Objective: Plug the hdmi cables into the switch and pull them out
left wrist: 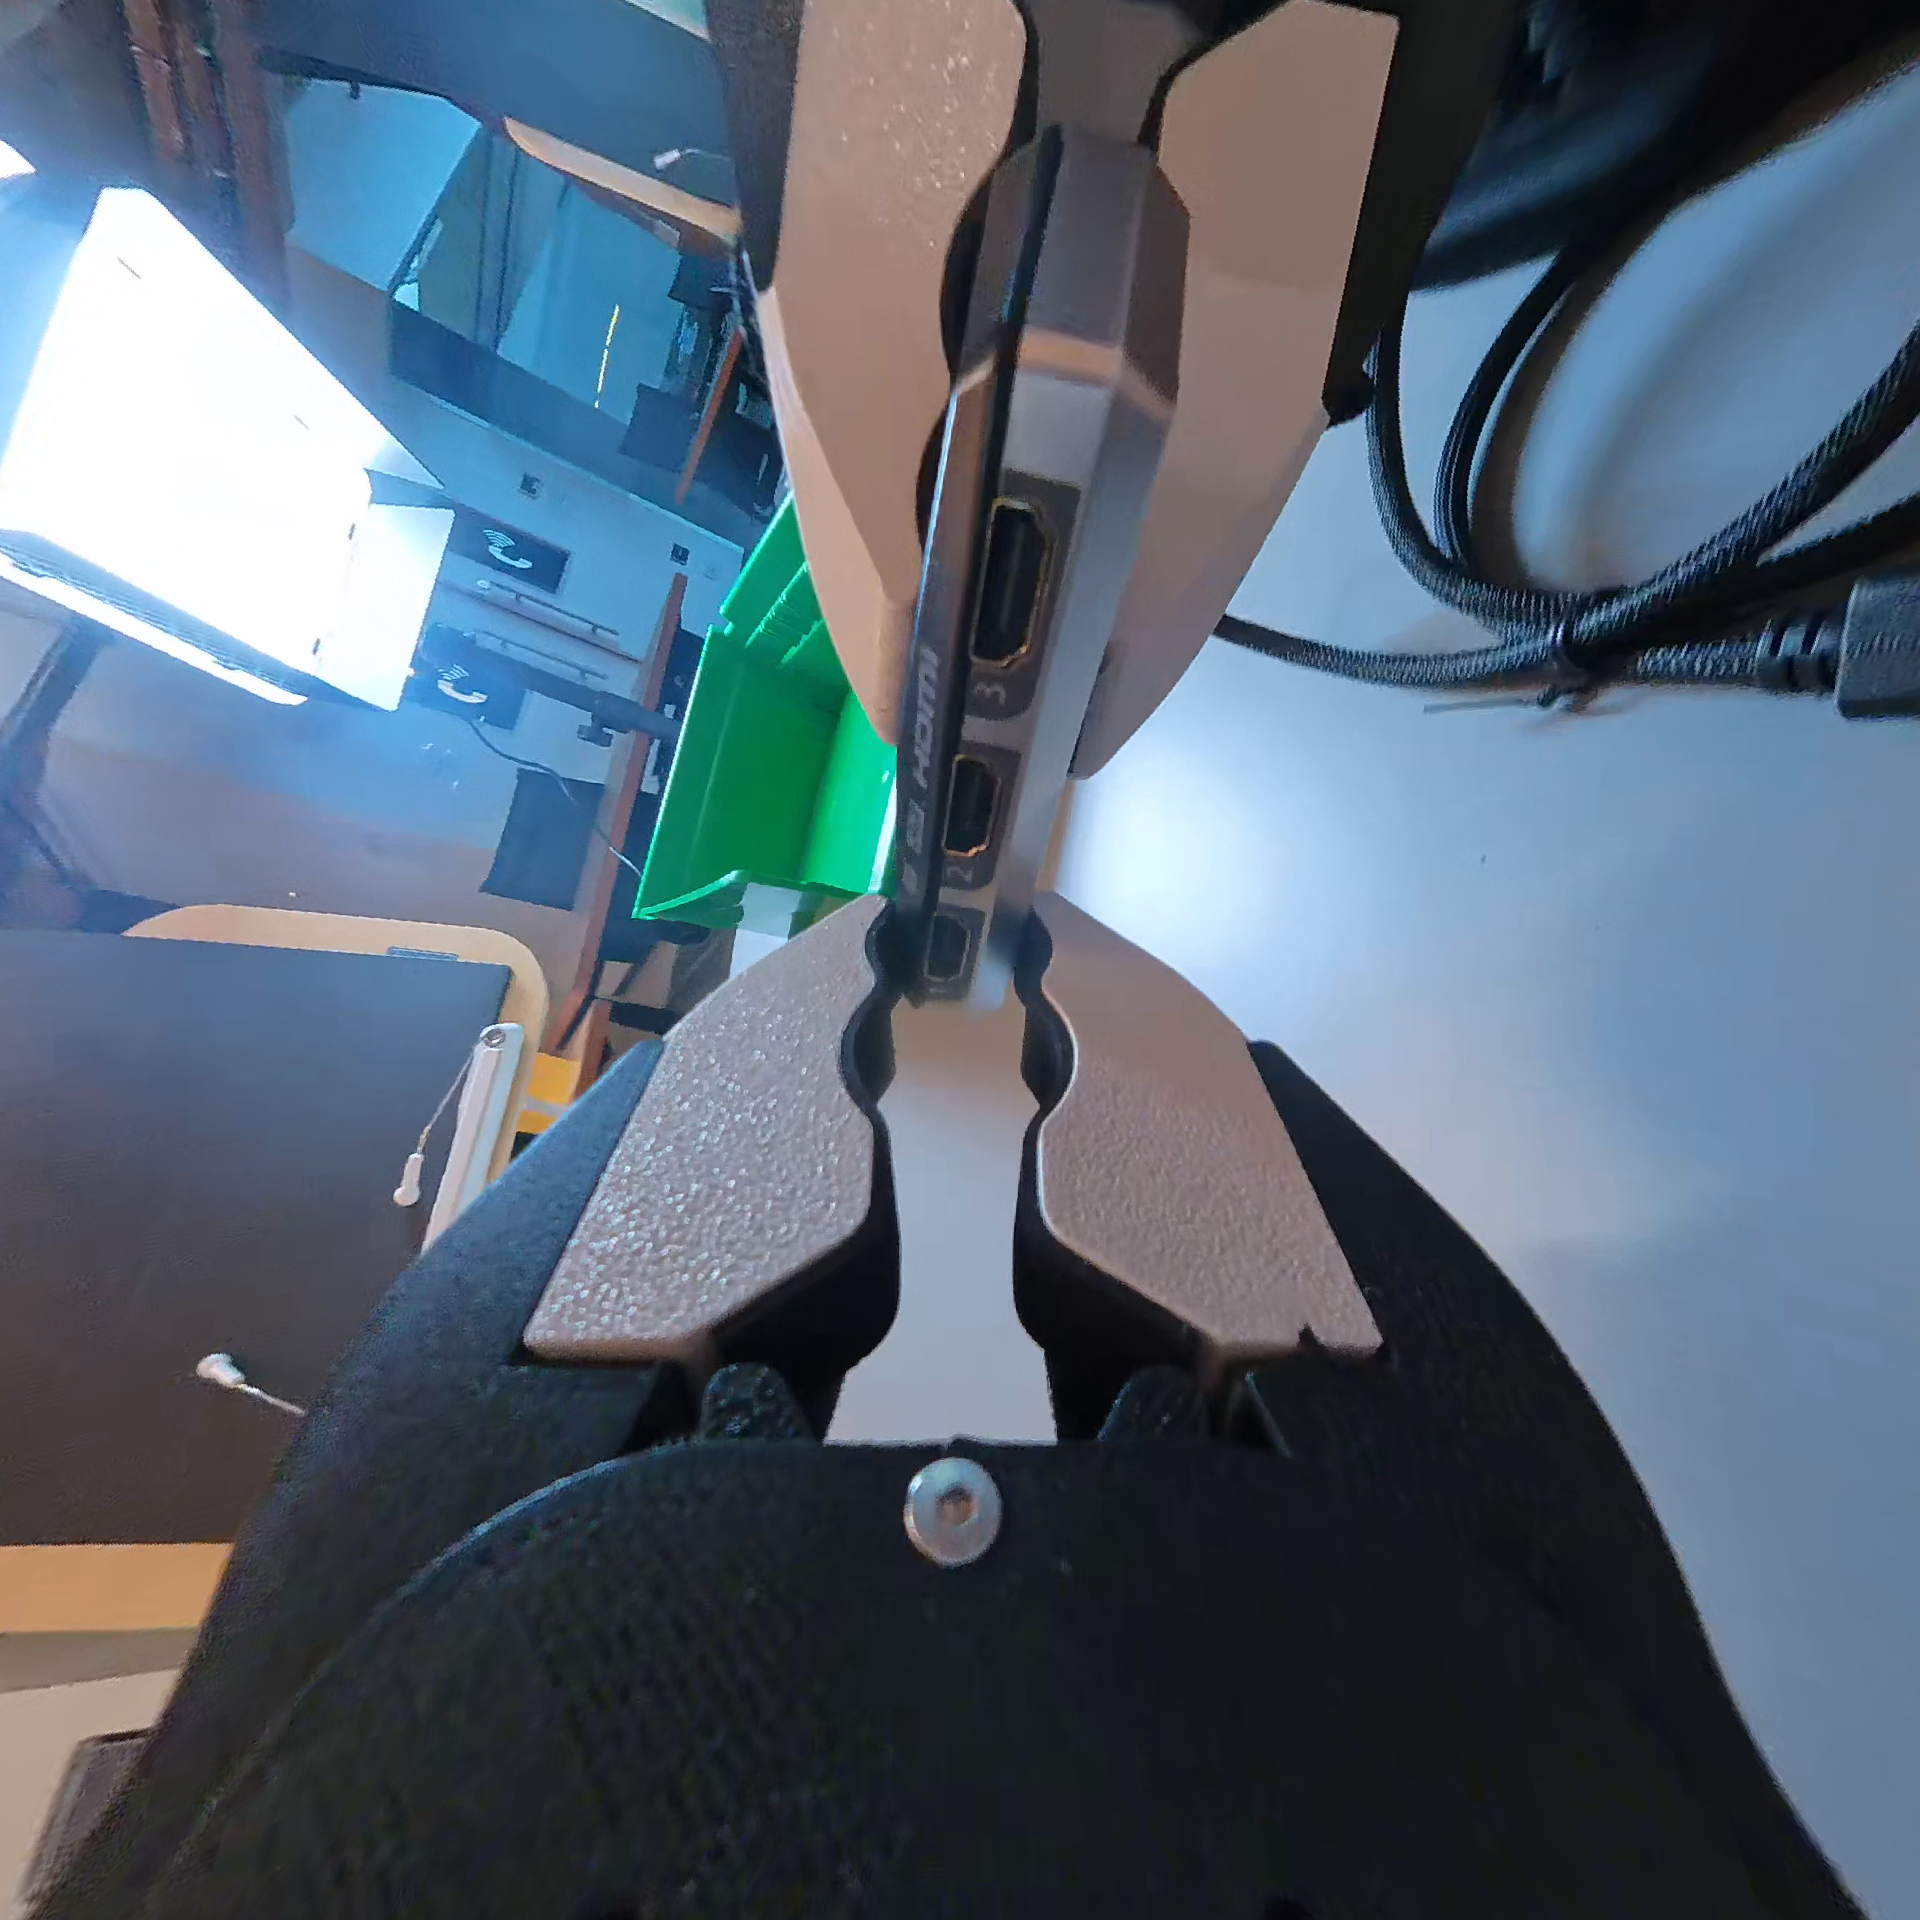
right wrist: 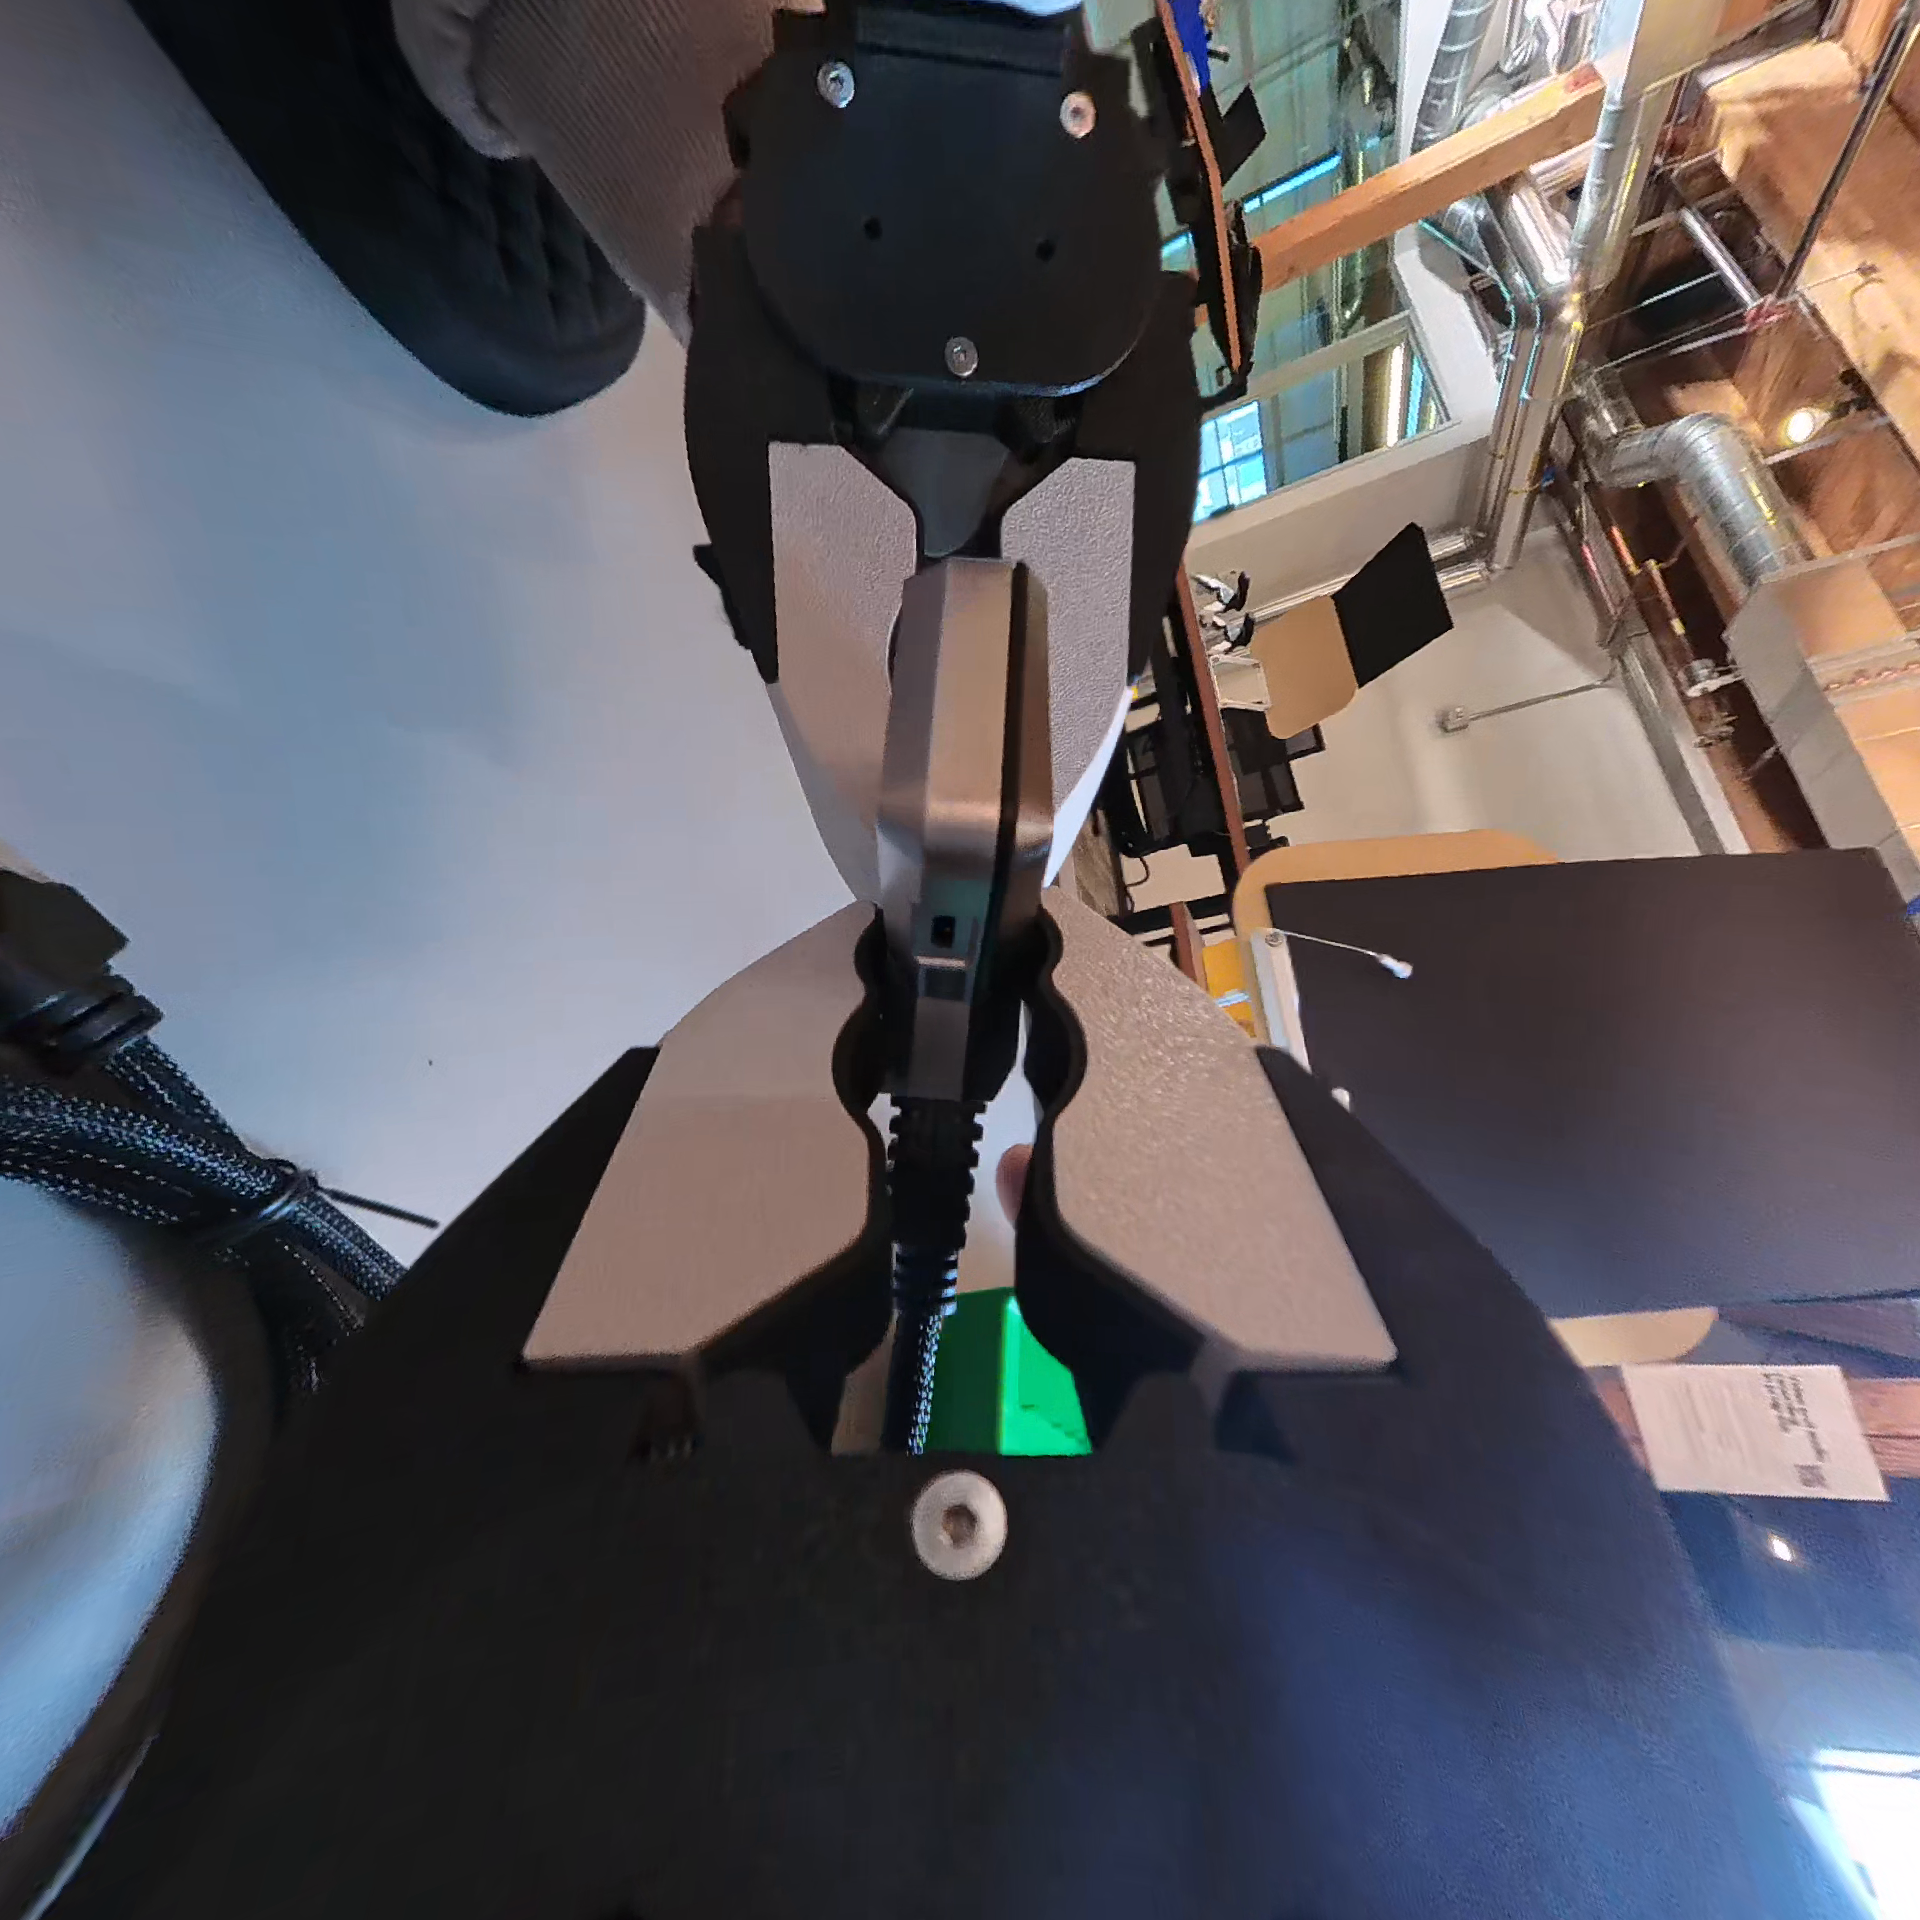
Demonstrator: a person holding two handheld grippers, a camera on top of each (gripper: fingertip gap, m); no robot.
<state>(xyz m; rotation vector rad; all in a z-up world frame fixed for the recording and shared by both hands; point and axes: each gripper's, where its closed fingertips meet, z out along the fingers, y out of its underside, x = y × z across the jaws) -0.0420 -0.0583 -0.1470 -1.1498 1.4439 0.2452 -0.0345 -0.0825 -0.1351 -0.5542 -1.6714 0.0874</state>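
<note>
1. Left gripper [left wrist: 956, 966] clenched on the near tip of the switch [left wrist: 1081, 343], at centre frame in the left wrist view. Right gripper [right wrist: 951, 987] clamped on the opposite, black end, where a braided lead [right wrist: 920, 1351] exits between its fingers.
2. Switch held off the white table [left wrist: 1455, 1039] between the two grippers. All three side ports [left wrist: 1013, 582] look empty.
3. HDMI cables [left wrist: 1558, 623] lying bundled at right of frame, untouched, with one plug [left wrist: 1881, 655] at the edge.
4. Risk: only a thin bite at each tip, so the slim body could twist or slip if either hand pulls or rotates.
5. Risk: with both grippers occupied, nothing free to fetch a plug; releasing one end could let the switch swing and drop.
6. Hard to tell: whether the braided lead is fixed or plugged in. Plug cropped by the frame; bundle partly cut off; green bin [left wrist: 758, 769] mostly hidden behind the fingers.
</note>
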